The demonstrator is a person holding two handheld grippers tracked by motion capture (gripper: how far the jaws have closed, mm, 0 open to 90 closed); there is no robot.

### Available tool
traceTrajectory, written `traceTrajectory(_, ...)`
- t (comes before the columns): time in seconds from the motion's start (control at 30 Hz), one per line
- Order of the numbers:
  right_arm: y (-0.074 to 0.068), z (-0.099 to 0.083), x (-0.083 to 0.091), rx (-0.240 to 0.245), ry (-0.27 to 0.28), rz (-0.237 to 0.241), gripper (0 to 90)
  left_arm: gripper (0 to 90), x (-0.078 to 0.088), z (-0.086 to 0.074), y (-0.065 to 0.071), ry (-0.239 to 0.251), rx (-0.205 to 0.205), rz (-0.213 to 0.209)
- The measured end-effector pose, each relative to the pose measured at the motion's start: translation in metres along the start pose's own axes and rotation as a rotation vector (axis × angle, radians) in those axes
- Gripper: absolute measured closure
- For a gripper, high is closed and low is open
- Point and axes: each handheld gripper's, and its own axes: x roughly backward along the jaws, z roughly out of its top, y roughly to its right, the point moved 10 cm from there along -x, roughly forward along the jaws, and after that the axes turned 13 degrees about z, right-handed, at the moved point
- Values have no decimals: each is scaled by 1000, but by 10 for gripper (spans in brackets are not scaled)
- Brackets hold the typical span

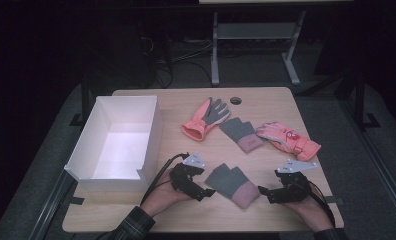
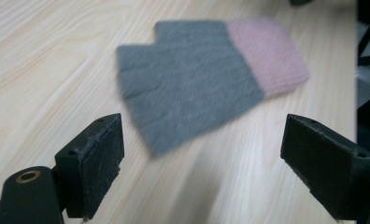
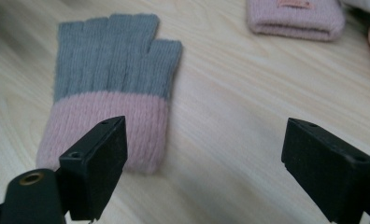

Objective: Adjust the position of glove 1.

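Left gripper (image 1: 208, 191): jaws spread wide, nothing between the pads. They stand just beside the finger end of the grey knitted fingerless glove with a pink cuff (image 1: 232, 184), not touching it. In the left gripper view the same glove (image 2: 206, 79) lies flat ahead of the jaws, blurred, bare wood between it and them.

Right gripper (image 1: 262, 191): jaws also wide apart, holding nothing. They sit close to the pink cuff end of that glove. In the right gripper view one pad overlaps the cuff edge of the glove (image 3: 113, 88); cannot tell whether it touches the wool.

The glove lies flat on the light wooden counter (image 1: 266, 100), near the front edge, between the two grippers, fingers pointing away from the person.

Around it: a second grey and pink fingerless glove (image 1: 242, 134) farther back, near the middle. Beside that, to the right, a pink padded ski glove (image 1: 287, 138); to the left, another pink padded glove with a grey palm (image 1: 206, 117). A white open cardboard box (image 1: 151, 135) stands at the left side of the counter, well apart from the gloves. Nothing lies between either gripper and the near glove.
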Motion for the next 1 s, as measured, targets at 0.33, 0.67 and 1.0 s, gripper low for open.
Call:
traceTrajectory(0.33,2,17,-6,-14,13,37,154,132,8,-6,-4,3,13,29)
traceTrajectory(0.67,15,32,-17,-24,-2,53,178,130,11,-8,-6,37,36,39)
traceTrajectory(1.0,30,54,-25,-34,6,49,271,126,15,-8,-6,53,37,40)
